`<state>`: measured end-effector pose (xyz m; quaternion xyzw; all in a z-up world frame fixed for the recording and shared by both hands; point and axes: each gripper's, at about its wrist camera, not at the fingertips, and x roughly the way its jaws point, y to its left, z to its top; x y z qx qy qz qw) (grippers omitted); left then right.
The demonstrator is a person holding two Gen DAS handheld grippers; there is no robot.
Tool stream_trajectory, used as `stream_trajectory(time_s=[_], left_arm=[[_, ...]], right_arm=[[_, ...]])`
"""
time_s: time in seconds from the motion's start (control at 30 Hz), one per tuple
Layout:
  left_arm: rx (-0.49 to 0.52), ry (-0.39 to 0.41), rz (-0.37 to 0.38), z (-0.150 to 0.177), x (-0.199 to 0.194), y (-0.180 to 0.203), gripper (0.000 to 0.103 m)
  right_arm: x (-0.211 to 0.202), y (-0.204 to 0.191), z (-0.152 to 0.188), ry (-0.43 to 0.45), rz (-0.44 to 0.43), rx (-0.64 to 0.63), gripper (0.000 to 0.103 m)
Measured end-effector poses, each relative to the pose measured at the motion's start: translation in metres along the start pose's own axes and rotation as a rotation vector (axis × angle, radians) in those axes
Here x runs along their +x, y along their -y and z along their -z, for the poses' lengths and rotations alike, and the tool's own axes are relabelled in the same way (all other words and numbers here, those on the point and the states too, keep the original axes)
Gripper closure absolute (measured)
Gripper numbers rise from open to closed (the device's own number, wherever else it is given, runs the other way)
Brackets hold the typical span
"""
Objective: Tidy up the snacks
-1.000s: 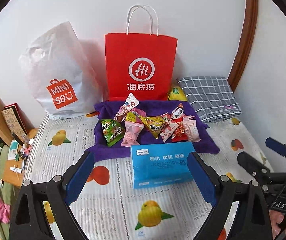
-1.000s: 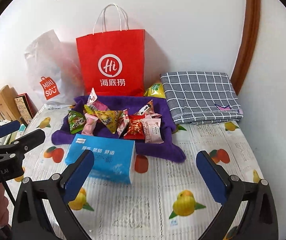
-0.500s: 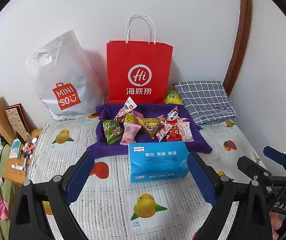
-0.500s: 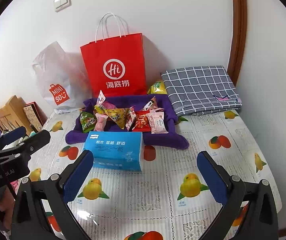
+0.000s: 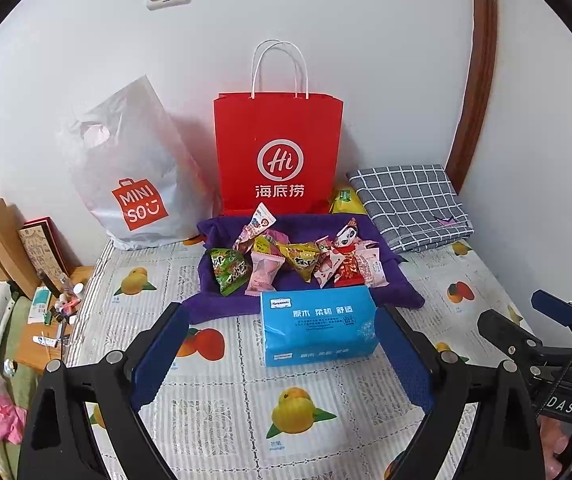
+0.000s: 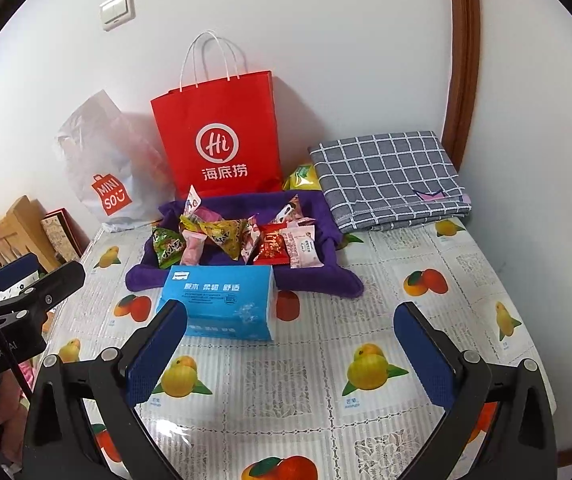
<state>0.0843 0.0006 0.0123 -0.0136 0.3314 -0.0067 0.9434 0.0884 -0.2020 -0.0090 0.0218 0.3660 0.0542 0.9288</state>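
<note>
Several wrapped snacks lie in a heap on a purple cloth in the middle of the table. A green packet lies at the heap's left, a red one towards the right. A red paper bag stands upright behind the cloth. My left gripper is open and empty, well short of the snacks. My right gripper is open and empty over the tablecloth, also short of them.
A blue tissue pack lies in front of the cloth. A white Miniso bag leans on the wall at left. A folded grey checked cloth lies at right, with a yellow packet beside it. Cluttered furniture lies past the table's left edge.
Both grippers have pulled back and risen from the table; the snacks and tissue pack look smaller and farther. Both stay open. Nothing on the table has moved.
</note>
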Motion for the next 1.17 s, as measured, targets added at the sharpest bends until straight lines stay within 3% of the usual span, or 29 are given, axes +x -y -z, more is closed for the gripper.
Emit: stream_trajectory(time_s=[1.17], left_arm=[[-0.006, 0.01, -0.002, 0.004, -0.011, 0.0, 0.009]], right_arm=[[-0.014, -0.004, 0.002, 0.008, 0.014, -0.001, 0.001]])
